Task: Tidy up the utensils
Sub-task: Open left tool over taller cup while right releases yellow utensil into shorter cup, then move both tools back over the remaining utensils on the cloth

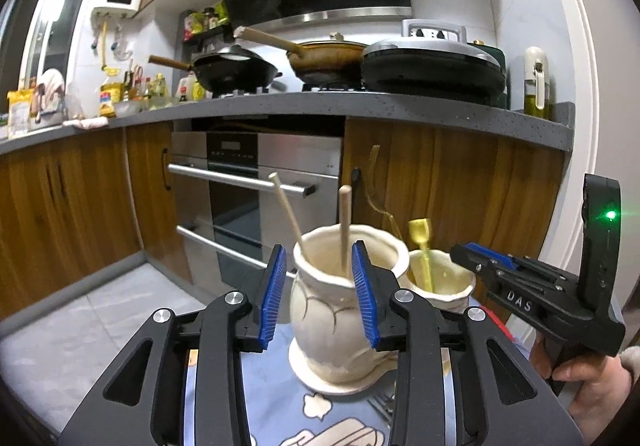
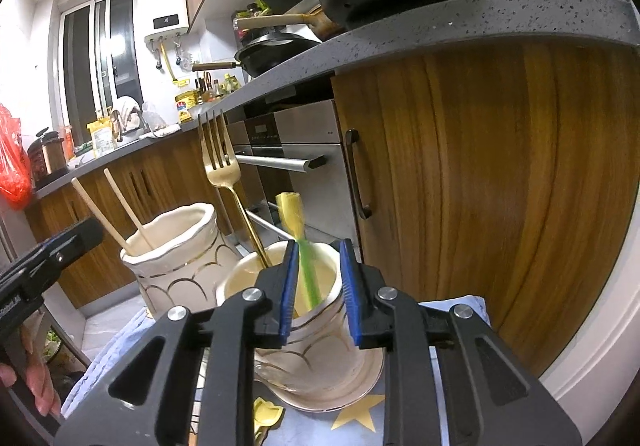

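A tall cream jar [image 1: 324,326] stands on a saucer and holds two wooden chopsticks [image 1: 345,230]. My left gripper [image 1: 320,294] is open around the jar's mouth; one chopstick rises between its blue pads, untouched. To the right, a shorter cream cup [image 2: 320,350] holds a gold fork [image 2: 224,165] and a blurred yellow-green utensil [image 2: 306,274]. My right gripper [image 2: 319,286] is open over this cup, and the green handle stands loose between its pads. Each gripper shows in the other's view: the right gripper [image 1: 460,254], the left gripper [image 2: 94,230].
Both vessels sit on a blue patterned cloth [image 1: 280,398]. Behind them are wooden cabinets [image 2: 480,185], a steel oven [image 1: 256,181] and a grey countertop [image 1: 360,103] with pans. A hand [image 1: 588,386] holds the right gripper. A yellow utensil [image 2: 266,412] lies on the cloth.
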### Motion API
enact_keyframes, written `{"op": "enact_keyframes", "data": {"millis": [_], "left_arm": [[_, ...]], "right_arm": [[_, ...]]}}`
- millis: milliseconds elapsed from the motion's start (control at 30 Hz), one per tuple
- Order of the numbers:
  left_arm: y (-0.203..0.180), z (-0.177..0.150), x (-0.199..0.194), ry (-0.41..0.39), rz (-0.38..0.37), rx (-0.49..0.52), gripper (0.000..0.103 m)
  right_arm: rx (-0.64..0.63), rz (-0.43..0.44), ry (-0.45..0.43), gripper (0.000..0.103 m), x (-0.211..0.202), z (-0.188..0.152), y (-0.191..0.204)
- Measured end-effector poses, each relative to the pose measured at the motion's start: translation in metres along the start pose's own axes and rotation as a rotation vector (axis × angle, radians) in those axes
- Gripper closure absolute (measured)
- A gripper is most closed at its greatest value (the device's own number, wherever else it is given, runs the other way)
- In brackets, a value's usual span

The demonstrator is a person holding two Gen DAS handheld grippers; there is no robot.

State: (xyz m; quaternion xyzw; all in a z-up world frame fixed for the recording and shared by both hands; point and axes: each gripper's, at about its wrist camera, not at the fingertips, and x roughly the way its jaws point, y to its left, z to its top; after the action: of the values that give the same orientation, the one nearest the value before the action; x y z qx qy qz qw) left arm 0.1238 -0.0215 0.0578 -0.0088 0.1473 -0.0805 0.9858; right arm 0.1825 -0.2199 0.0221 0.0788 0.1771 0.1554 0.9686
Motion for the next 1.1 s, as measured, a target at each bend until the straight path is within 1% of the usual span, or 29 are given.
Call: {"op": "enact_keyframes", "data": {"millis": [33, 67, 167, 200, 233, 267, 300, 333, 400, 433, 500, 567, 600, 633, 867, 1000, 1100], "left_arm": [[0.002, -0.002, -0.001, 0.007, -0.001, -0.007, 0.066], [0.003, -0.004, -0.002, 0.011, -0.001, -0.010, 0.065], [0.006, -0.010, -0.004, 0.030, 0.004, -0.015, 0.061], [0.006, -0.012, -0.004, 0.039, 0.008, -0.014, 0.058], [0.007, -0.015, -0.004, 0.049, 0.015, -0.014, 0.051], [0.007, -0.018, -0.005, 0.058, 0.023, -0.015, 0.047], [0.008, -0.020, -0.006, 0.064, 0.030, -0.017, 0.039], [0.009, -0.022, -0.007, 0.067, 0.034, -0.018, 0.033], [0.010, -0.027, -0.011, 0.079, 0.042, -0.018, 0.030], [0.011, -0.030, -0.013, 0.087, 0.049, -0.015, 0.025], [0.012, -0.035, -0.016, 0.095, 0.066, -0.015, 0.020], [0.015, -0.041, -0.019, 0.110, 0.070, -0.026, 0.019], [0.016, -0.044, -0.020, 0.121, 0.073, -0.035, 0.016], [0.017, -0.048, -0.021, 0.131, 0.078, -0.044, 0.010], [0.020, -0.070, -0.028, 0.174, 0.087, -0.042, 0.009], [0.029, -0.078, -0.030, 0.190, 0.072, -0.075, 0.009], [0.034, -0.084, -0.028, 0.199, 0.060, -0.086, 0.007]], "right_arm": [[0.004, -0.001, -0.001, 0.081, 0.000, 0.000, -0.001], [0.007, -0.003, -0.003, 0.078, 0.000, 0.000, -0.001], [0.018, -0.001, -0.012, 0.063, -0.004, 0.000, -0.002], [0.020, 0.001, -0.013, 0.057, -0.006, 0.001, -0.001], [0.021, 0.003, -0.014, 0.054, -0.008, 0.001, -0.001], [0.023, 0.006, -0.014, 0.045, -0.011, 0.002, 0.001], [0.024, 0.009, -0.015, 0.037, -0.013, 0.003, 0.002], [0.022, 0.016, -0.022, 0.034, -0.018, 0.004, 0.003], [0.014, 0.013, -0.037, 0.022, -0.030, 0.003, 0.005], [0.011, 0.007, -0.040, 0.019, -0.034, 0.002, 0.005], [0.017, 0.012, -0.037, 0.009, -0.045, -0.003, 0.003], [0.037, 0.033, -0.019, 0.005, -0.052, -0.006, 0.001], [0.046, 0.038, -0.003, 0.005, -0.055, -0.009, 0.000], [0.049, 0.040, 0.008, 0.005, -0.058, -0.012, -0.001], [0.003, 0.043, 0.130, 0.005, -0.066, -0.042, 0.011], [-0.069, 0.054, 0.207, 0.005, -0.067, -0.063, 0.034], [-0.133, 0.037, 0.258, 0.005, -0.064, -0.076, 0.049]]}}
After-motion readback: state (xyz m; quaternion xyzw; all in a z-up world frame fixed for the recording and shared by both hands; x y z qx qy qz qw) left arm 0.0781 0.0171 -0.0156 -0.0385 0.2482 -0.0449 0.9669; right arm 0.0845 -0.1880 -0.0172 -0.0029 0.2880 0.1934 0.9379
